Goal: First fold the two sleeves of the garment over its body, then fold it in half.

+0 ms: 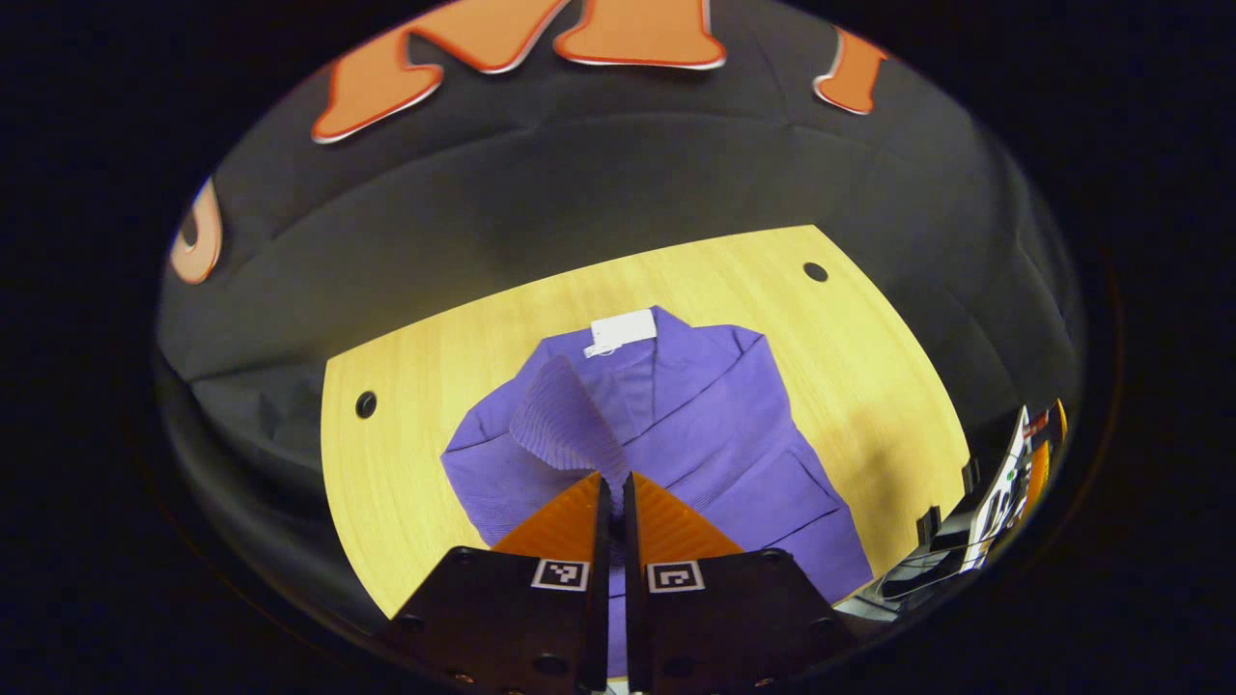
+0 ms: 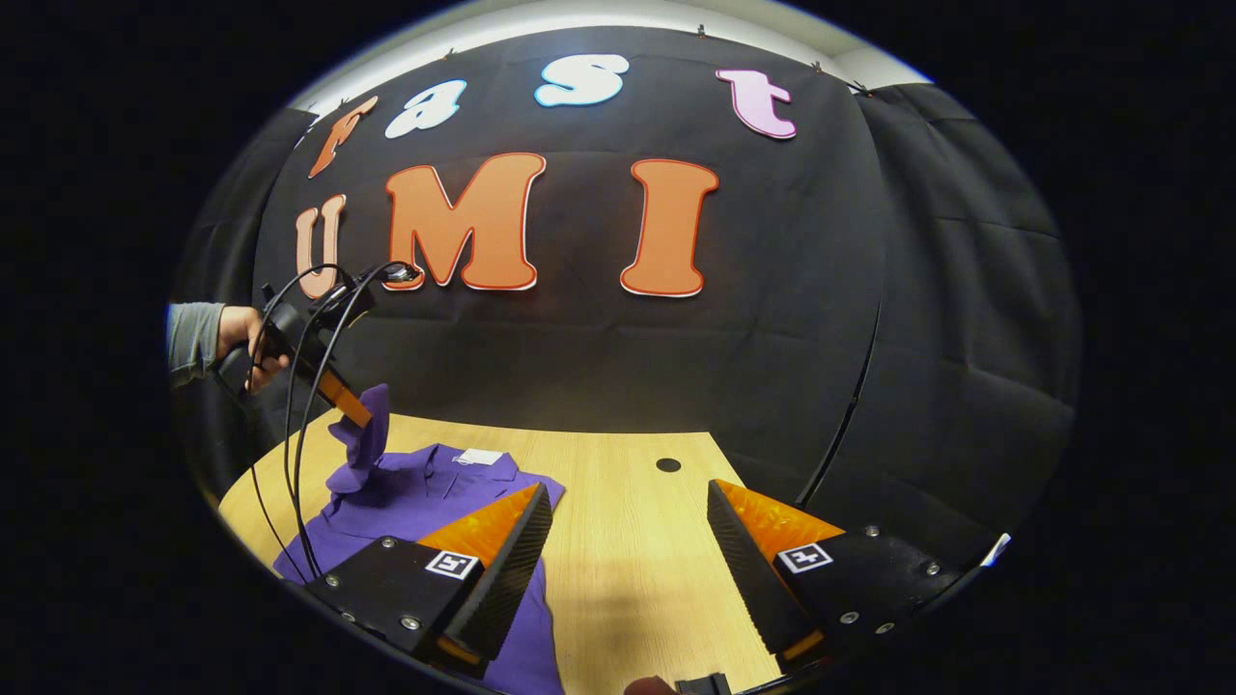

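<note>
A purple knitted garment (image 1: 676, 434) lies flat on a pale wooden table (image 1: 869, 347), its collar toward the far edge with a white paper tag (image 1: 621, 331) on the neckline. In the left gripper view, the left gripper (image 1: 615, 480) has its two fingers drawn together on the ribbed cuff of the purple sleeve (image 1: 565, 415), which rises off the garment's body as a raised strip running up to the fingertips. In the right gripper view that same gripper (image 2: 352, 410) shows at the far left, held above the table by a person's hand (image 2: 246, 343) in a grey sleeve (image 2: 193, 340), with black cables (image 2: 299, 425) hanging from it; the purple cuff (image 2: 367, 434) dangles from its tip, lifted clear of the rest of the garment (image 2: 425, 497), which lies on the left part of the table (image 2: 637, 541). The right gripper (image 2: 628, 531) hovers over bare wood just right of the garment, its fingers spread wide apart with nothing between them. A small round dark hole (image 2: 668, 465) sits in the tabletop near its far edge, beyond the right gripper.
</note>
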The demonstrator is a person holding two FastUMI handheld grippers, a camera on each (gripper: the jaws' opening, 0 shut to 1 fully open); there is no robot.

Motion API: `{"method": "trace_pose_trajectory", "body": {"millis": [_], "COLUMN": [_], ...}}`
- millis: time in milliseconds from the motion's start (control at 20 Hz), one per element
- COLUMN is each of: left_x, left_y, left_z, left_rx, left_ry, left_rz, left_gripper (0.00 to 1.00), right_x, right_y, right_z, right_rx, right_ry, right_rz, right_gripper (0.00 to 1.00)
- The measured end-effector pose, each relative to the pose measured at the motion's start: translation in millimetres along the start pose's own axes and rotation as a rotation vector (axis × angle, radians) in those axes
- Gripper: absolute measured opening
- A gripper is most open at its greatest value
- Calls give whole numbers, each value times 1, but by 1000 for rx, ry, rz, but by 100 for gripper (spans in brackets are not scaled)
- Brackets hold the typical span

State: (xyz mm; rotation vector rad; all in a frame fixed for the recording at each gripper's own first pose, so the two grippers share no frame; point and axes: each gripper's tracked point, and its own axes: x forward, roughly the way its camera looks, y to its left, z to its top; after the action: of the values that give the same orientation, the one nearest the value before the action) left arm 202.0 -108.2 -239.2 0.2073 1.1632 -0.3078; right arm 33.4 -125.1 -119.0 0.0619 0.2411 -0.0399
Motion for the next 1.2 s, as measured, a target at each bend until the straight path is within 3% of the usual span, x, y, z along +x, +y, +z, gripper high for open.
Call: {"method": "trace_pose_trajectory", "body": {"millis": [300,450,600,700,850,1050,1200], "left_x": [34,47,39,25,3,-33,-71], "left_y": [-57,-89,-116,-122,-109,-80,-54], "left_z": [27,38,59,59,56,44,34], "left_rx": [69,62,64,62,76,52,-16], "left_ry": [-19,-58,-176,-225,-318,-451,-557], "left_rz": [-28,-71,-123,-136,-77,11,73], "left_gripper": [11,20,29,48,84,98,97], "right_x": [-4,-5,-7,-7,-3,5,11], "right_y": [-18,-25,-33,-37,-35,-17,4], "right_z": [-11,-17,-21,-23,-22,-17,-5], "right_rx": [24,22,19,22,26,12,-29], "right_ry": [15,27,37,37,39,32,7], "right_rz": [-5,-7,-15,-16,-12,24,57], "right_gripper": [96,96,96,96,96,96,97]}}
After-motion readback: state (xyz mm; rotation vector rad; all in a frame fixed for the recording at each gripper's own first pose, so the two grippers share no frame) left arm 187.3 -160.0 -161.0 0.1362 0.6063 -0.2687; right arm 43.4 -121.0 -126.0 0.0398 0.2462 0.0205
